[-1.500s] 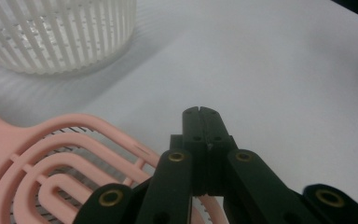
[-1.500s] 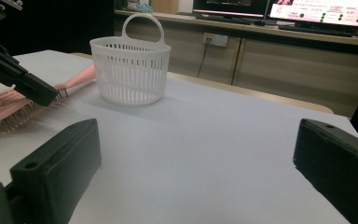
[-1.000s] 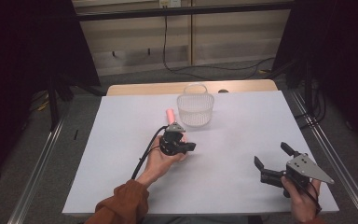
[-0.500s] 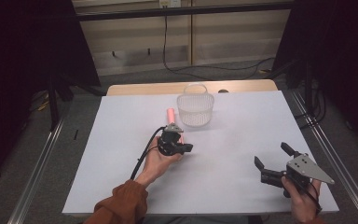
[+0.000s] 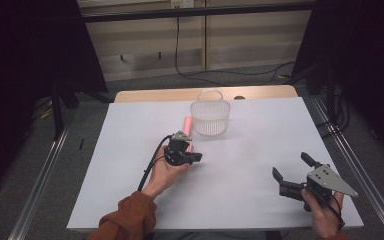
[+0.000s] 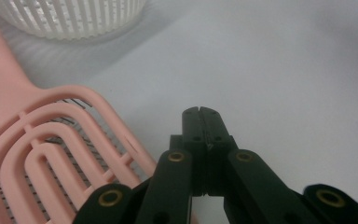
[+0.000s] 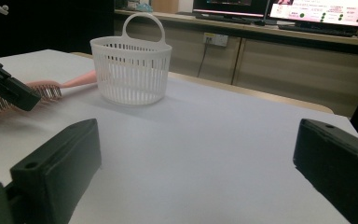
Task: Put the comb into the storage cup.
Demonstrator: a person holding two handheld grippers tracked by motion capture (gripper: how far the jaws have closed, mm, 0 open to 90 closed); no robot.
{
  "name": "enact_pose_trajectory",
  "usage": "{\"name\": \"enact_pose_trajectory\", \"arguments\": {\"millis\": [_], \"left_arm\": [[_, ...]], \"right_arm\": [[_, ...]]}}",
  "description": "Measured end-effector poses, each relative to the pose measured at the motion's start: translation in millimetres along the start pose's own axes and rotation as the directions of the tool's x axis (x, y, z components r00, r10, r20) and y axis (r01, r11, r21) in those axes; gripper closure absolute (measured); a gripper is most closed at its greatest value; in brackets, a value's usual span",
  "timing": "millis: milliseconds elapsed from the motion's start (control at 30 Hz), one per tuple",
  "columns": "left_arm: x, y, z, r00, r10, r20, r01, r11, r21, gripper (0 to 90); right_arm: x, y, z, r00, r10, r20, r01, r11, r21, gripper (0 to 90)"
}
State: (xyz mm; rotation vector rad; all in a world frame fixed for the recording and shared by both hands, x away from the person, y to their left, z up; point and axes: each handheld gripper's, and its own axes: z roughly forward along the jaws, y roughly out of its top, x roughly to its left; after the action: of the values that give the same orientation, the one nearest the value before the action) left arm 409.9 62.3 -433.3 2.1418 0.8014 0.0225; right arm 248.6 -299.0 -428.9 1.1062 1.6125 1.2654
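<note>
Hairbrush [image 6: 51,154], pink and vented, is lying flat on the white counter [image 5: 260,150] near its middle, bristles down, with its handle pointing toward the far edge and ending just beside the white basket [image 5: 210,118]. The left gripper [image 5: 196,157] is sitting right at the brush head, and in the left gripper view its fingers [image 6: 192,122] are pressed shut on nothing, the brush lying just to one side of them rather than between them. The right gripper [image 5: 291,167] is resting near the counter's near right corner, well apart from the brush, with its fingers [image 7: 56,163] spread wide and holding nothing.

Judging from this, the main risk is a missed grasp: with the fingers closed and offset beside the brush head, any push forward is likely to nudge the brush across the smooth counter instead of catching it. Because the brush is lying flat, a finger will have trouble getting under its edge, and a pinch on the curved open ribs could be slipping off. A shove along the handle could also be knocking the light basket toward the far edge.

Around the work, the basket is standing upright near the far edge with its handle up, apparently empty, though its bottom is hidden. Beyond the counter, cables are trailing on the floor. Nothing is lying between the brush and the basket.
</note>
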Motion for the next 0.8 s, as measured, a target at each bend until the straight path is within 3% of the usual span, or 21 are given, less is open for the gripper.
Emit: {"name": "enact_pose_trajectory", "arguments": {"millis": [367, 600, 733, 800], "left_arm": [[-2.6, 3.4, -6.4, 0.9990, -0.004, 0.045, 0.007, 0.9983, -0.058, 86.5], [3.5, 4.9, -18.7, 0.9992, -0.018, 0.036, 0.022, 0.9934, -0.113, 80.2], [9.7, 6.1, -28.6, 0.9988, -0.045, 0.019, 0.047, 0.9872, -0.153, 72.6], [13.4, 5.1, -32.7, 0.9987, -0.051, -0.006, 0.050, 0.9877, -0.148, 68.8]], "right_arm": [[-0.2, -0.1, -0.2, 1.0000, 0.001, 0.000, -0.001, 1.000, -0.001, 0.2], [-0.1, 0.0, -0.3, 1.0000, -0.001, -0.001, 0.001, 1.000, -0.003, 0.2], [0.2, 0.0, -0.4, 1.0000, -0.001, -0.003, 0.001, 1.000, -0.004, 0.2], [0.0, 0.0, -0.5, 1.0000, -0.001, -0.003, 0.001, 1.000, -0.006, 0.2]]}}
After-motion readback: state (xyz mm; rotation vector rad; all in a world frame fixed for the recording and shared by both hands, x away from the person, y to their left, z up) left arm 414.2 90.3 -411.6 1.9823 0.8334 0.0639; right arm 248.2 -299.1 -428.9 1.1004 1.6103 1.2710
